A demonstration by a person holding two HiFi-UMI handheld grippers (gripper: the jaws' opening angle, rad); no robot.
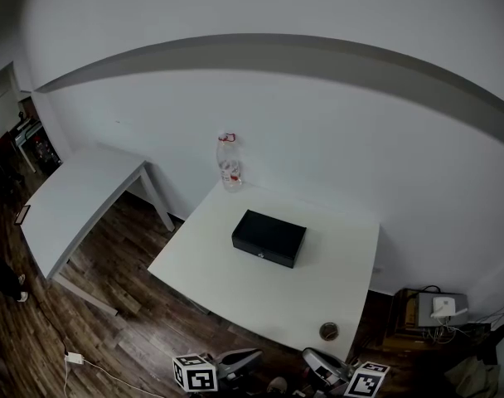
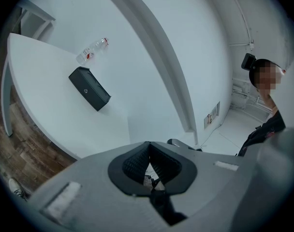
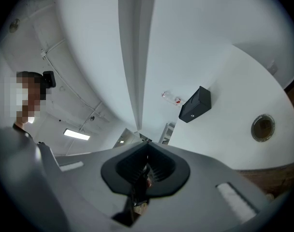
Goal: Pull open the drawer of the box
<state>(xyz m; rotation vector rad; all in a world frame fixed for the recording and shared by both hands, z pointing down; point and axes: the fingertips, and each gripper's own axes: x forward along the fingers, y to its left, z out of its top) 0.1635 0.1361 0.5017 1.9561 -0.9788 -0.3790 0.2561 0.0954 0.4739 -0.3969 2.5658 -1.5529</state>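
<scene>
A white square table (image 1: 235, 293) stands on a dark wood-plank floor (image 1: 128, 305) against a plain white wall (image 1: 335, 139), with a second white table (image 1: 78, 197) to its left. A clear plastic bottle with a red label (image 1: 229, 162) stands at its far edge, and a small round dark disc (image 1: 328, 332) lies by its near right corner. The black rectangular box (image 1: 268, 238) lies mid-table with its drawer front flush and facing near, well apart from the left gripper (image 1: 250, 356) and the right gripper (image 1: 314, 360), which hang off the near edge with jaws closed together on nothing.
</scene>
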